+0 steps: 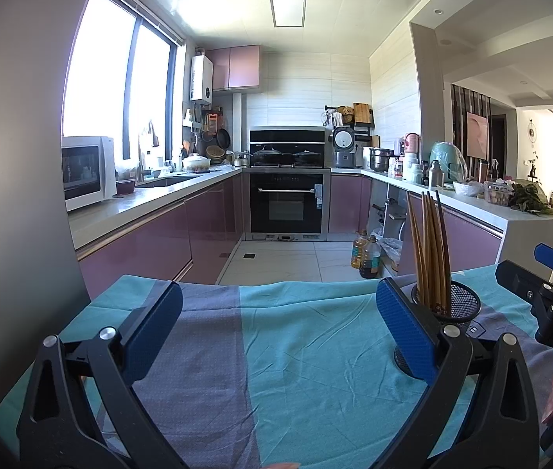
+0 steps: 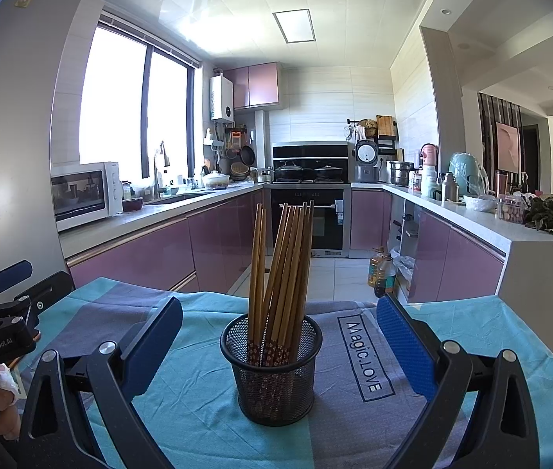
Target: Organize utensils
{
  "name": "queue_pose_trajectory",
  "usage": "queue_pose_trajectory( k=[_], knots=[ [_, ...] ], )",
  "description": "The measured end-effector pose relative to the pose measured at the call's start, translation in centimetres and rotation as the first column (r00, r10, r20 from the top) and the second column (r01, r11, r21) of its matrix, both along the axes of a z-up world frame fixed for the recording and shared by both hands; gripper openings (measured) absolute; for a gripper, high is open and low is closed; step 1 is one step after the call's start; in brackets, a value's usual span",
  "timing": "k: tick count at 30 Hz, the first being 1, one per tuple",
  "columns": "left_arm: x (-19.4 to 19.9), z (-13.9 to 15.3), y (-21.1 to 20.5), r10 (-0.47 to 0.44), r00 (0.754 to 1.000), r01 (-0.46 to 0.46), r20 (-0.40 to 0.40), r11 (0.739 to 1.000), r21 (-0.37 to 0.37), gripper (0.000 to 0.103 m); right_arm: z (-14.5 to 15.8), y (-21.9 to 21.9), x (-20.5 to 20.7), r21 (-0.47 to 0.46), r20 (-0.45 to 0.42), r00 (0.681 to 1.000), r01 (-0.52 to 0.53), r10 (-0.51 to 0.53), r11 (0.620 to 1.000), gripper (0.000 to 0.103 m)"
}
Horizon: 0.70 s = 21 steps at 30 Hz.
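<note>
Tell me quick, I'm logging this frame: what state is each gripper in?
Left gripper: open, holding nothing, over the cloth.
Right gripper: open, holding nothing, its fingers either side of the mesh cup of chopsticks, not touching.

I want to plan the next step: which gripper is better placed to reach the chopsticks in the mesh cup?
Probably the right gripper: open, the mesh cup with chopsticks centered before it. The left gripper, also open, faces bare cloth.

Wooden chopsticks (image 2: pixel 280 269) upright in mesh cup (image 2: pixel 272 367)
</note>
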<state>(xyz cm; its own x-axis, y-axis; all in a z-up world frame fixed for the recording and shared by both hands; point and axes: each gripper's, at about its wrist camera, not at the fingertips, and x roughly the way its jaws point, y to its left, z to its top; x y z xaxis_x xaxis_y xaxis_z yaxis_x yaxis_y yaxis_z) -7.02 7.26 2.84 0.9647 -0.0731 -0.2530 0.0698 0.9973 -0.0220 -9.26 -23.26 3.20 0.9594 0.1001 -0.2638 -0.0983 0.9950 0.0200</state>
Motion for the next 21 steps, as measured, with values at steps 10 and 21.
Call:
queue_pose_trajectory(
  k=[10,21],
  knots=[
    [0.07,-0.13,0.14,0.0,1.0,0.0,0.0,1.0,0.0,0.097,-0.06,0.0,-0.03,-0.002,0.0,1.0,0.002,-0.002,1.0,0.096],
    [0.05,-0.04,0.01,-0.001,1.0,0.001,-0.001,1.0,0.0,0.097,-0.09,-0.03,-0.04,-0.001,0.002,1.0,0.004,-0.004,1.0,0.096]
  ],
)
